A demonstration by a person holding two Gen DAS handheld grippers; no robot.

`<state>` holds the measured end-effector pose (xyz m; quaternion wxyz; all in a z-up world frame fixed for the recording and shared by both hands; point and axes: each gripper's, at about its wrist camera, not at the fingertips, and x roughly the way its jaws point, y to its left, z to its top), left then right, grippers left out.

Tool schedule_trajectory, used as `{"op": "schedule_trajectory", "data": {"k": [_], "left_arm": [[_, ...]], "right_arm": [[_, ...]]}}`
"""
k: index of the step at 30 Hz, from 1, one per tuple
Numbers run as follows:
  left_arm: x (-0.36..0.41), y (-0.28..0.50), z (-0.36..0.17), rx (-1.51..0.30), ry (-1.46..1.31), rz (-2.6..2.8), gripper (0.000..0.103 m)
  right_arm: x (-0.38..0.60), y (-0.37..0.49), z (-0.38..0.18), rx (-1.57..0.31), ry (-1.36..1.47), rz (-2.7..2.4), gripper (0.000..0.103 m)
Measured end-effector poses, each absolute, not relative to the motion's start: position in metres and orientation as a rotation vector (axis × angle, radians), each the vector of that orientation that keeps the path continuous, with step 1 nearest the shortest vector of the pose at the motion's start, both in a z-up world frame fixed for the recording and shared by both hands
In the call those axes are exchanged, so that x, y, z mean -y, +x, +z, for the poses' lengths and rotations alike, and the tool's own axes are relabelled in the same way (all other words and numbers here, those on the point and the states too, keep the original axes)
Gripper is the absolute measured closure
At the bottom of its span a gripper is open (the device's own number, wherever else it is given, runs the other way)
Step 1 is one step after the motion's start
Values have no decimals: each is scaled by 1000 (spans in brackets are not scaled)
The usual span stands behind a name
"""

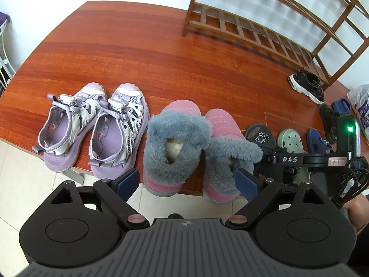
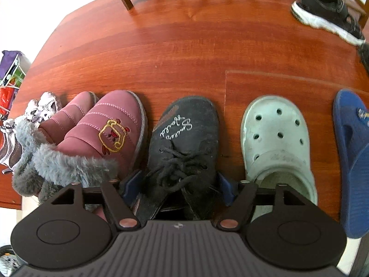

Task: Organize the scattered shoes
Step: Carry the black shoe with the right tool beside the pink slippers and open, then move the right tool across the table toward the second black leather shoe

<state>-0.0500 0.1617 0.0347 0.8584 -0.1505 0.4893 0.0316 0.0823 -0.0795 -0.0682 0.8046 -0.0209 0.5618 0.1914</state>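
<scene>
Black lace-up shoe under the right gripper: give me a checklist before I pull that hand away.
1. Right gripper open: ok, pads stand off either side of the black lace-up shoe.
2. Shoe flat on the wooden floor: ok.
3. In the row between the pink boot and the green clog: ok.
4. Laces clear of the pads: cannot tell.
5. Left gripper empty: ok, open.

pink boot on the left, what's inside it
Inside the pink boot, past its grey fur cuff, a patch of cream fleece lining shows. The cuff covers the rest.
</scene>
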Motion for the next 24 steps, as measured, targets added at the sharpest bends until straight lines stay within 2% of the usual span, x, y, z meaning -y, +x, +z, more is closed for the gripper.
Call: {"op": "schedule_trajectory", "data": {"k": [14, 24], "left_arm": [[-111, -25, 37, -1002, -231, -110, 12], [-47, -3, 38, -983, -202, -201, 12]], "right_arm": [[139, 49, 8, -1084, 23, 397, 12], [206, 52, 15, -1075, 34, 322, 12]]}}
